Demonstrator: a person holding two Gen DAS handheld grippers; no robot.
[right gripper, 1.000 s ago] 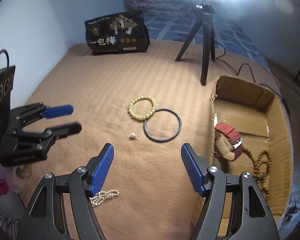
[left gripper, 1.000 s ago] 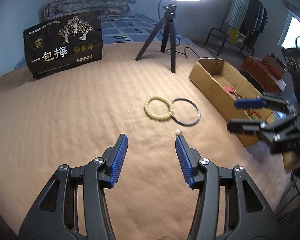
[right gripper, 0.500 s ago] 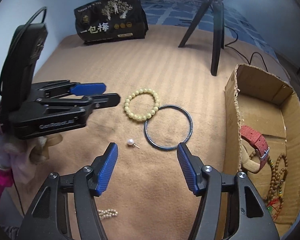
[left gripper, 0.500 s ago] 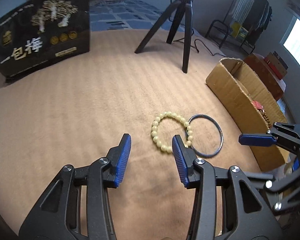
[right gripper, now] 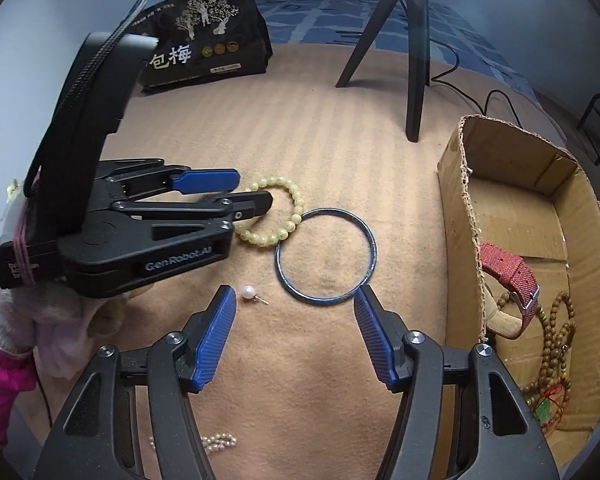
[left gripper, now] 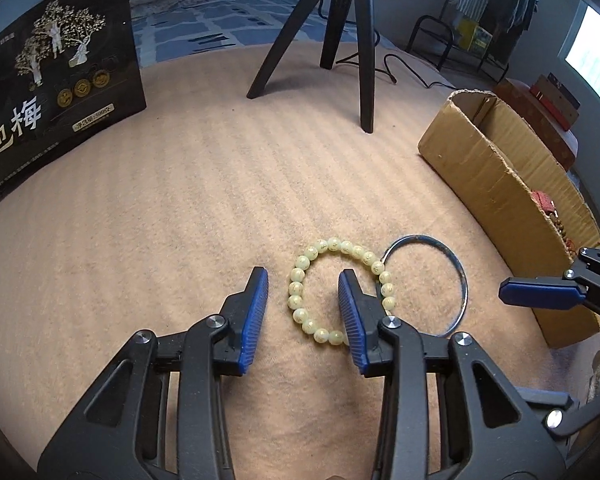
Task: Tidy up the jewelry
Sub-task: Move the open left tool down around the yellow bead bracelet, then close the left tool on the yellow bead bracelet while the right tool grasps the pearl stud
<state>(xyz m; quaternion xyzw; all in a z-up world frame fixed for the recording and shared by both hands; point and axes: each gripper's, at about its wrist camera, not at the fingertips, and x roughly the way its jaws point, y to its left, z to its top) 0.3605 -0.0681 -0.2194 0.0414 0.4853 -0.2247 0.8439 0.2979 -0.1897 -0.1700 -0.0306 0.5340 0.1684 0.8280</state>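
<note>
A pale yellow bead bracelet lies on the tan blanket, touching a dark metal bangle to its right. My left gripper is open and low over the bracelet's left side, one finger outside the loop and one inside. In the right wrist view the left gripper covers part of the bracelet. My right gripper is open and empty, just short of the bangle, with a pearl earring by its left finger. A cardboard box at right holds a red-strapped watch and brown bead strings.
A black tripod stands behind the jewelry. A black snack bag stands at the back left. A pearl strand lies near the front, under my right gripper. The blanket spreads between these.
My left gripper has moved forward and down until its fingers straddle the bracelet's left side. My right gripper has come forward toward the bangle. The jewelry has not moved.
</note>
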